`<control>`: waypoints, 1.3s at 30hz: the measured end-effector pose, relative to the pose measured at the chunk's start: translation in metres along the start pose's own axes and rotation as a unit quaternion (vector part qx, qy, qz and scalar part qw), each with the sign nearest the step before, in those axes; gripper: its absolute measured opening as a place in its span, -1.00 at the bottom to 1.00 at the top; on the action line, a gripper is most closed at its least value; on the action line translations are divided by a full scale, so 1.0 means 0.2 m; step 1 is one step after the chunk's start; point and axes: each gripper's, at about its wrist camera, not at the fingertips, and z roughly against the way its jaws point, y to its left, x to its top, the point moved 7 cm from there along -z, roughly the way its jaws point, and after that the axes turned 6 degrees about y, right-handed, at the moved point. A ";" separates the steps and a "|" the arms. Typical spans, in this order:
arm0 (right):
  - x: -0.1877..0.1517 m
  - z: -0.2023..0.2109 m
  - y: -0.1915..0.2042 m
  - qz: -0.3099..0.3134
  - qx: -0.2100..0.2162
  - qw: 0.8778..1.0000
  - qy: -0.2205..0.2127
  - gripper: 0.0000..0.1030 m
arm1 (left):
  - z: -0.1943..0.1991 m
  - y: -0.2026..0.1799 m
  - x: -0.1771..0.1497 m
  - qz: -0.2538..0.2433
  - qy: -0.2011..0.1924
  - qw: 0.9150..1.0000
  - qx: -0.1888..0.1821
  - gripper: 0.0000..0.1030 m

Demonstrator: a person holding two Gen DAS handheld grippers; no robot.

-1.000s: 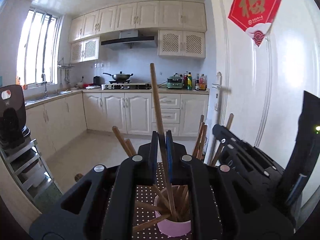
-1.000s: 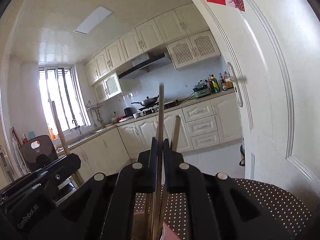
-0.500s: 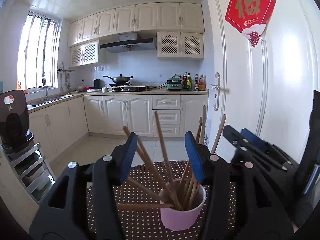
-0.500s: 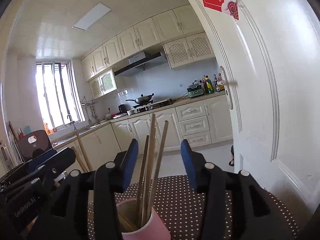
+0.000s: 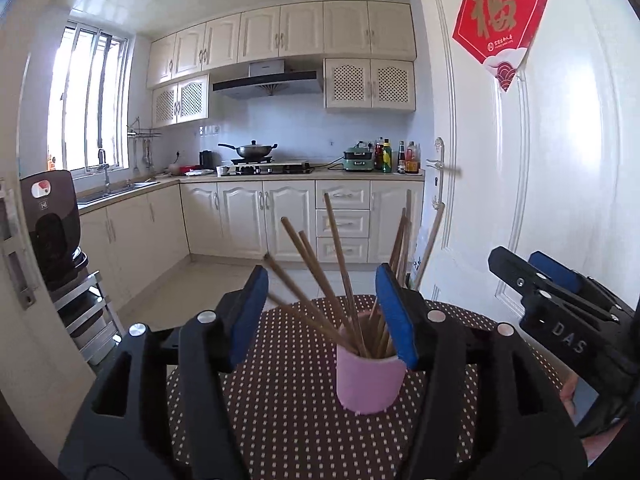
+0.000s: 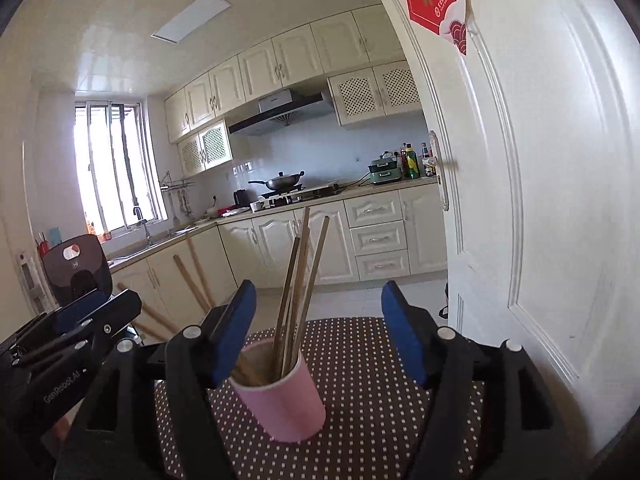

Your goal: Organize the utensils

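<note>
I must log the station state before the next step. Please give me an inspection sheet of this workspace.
Surface: round table under a brown dotted cloth.
Job's things: pink cup upright on the cloth; chopsticks stand in it, leaning apart.
Clutter: nothing seen on the cloth.
Grippers: left claw and right claw open, jaws just opened, pads pressing nothing; cup lies ahead between each pair.
Cables: nothing seen.
Surroundings: white door at right, kitchen behind with wok on stove.
</note>
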 end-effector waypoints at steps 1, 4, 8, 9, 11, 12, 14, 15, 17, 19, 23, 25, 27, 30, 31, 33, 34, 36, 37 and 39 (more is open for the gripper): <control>-0.01 0.03 0.01 0.002 -0.001 1.000 0.003 0.28 | 0.03 0.00 -0.01 -0.001 0.000 1.000 0.001 0.17; -0.05 0.11 0.03 0.007 -0.003 1.000 0.011 0.39 | 0.10 0.01 -0.06 0.004 0.003 1.000 0.004 0.28; -0.13 0.22 0.06 0.016 -0.008 1.000 0.021 0.52 | 0.19 0.02 -0.15 0.009 0.019 1.000 0.000 0.35; -0.15 0.24 0.06 0.016 -0.010 1.000 0.025 0.55 | 0.21 0.03 -0.17 0.011 0.021 1.000 0.002 0.37; -0.19 0.30 0.07 0.013 -0.014 0.999 0.039 0.57 | 0.26 0.03 -0.23 0.014 0.029 0.999 -0.004 0.46; -0.21 0.33 0.09 0.013 -0.014 0.999 0.042 0.59 | 0.28 0.03 -0.26 0.013 0.033 0.999 -0.005 0.48; -0.25 0.40 0.11 0.018 -0.014 0.999 0.042 0.63 | 0.32 0.03 -0.31 0.009 0.036 0.999 -0.004 0.50; -0.27 0.43 0.12 0.018 -0.018 0.999 0.041 0.66 | 0.35 0.02 -0.34 0.003 0.038 0.999 -0.001 0.51; -0.29 0.49 0.13 0.017 -0.016 0.999 0.040 0.68 | 0.41 0.02 -0.39 0.004 0.043 0.999 0.002 0.54; -0.31 0.55 0.14 0.019 -0.015 0.999 0.037 0.72 | 0.45 0.02 -0.41 0.009 0.049 0.999 -0.006 0.60; -0.33 0.64 0.14 0.026 -0.028 0.999 0.033 0.77 | 0.57 0.02 -0.45 -0.002 0.041 0.999 -0.008 0.67; -0.35 0.69 0.15 0.026 -0.017 0.999 0.034 0.78 | 0.62 0.03 -0.47 -0.003 0.037 0.999 -0.007 0.68; -0.38 0.73 0.16 0.024 -0.013 0.999 0.033 0.81 | 0.67 0.03 -0.48 0.001 0.036 0.999 -0.012 0.70; -0.40 0.79 0.18 0.025 -0.010 0.999 0.028 0.82 | 0.74 0.04 -0.47 0.003 0.027 1.000 -0.008 0.72; -0.40 0.81 0.18 0.027 -0.009 0.999 0.024 0.82 | 0.76 0.05 -0.47 0.004 0.023 1.000 -0.005 0.74; -0.40 0.85 0.20 0.032 -0.010 0.999 0.018 0.83 | 0.80 0.05 -0.46 0.006 0.018 1.000 -0.005 0.75; -0.40 0.86 0.20 0.035 -0.012 0.999 0.014 0.83 | 0.82 0.05 -0.46 0.007 0.015 1.000 -0.006 0.75; -0.40 0.89 0.22 0.038 -0.011 0.999 0.008 0.84 | 0.86 0.05 -0.46 0.006 0.011 1.000 -0.010 0.76; -0.39 0.91 0.22 0.040 -0.010 0.999 0.006 0.84 | 0.88 0.05 -0.45 0.004 0.008 1.000 -0.010 0.76; -0.40 0.92 0.23 0.040 -0.007 0.999 0.004 0.84 | 0.90 0.04 -0.45 0.003 0.003 1.000 -0.014 0.77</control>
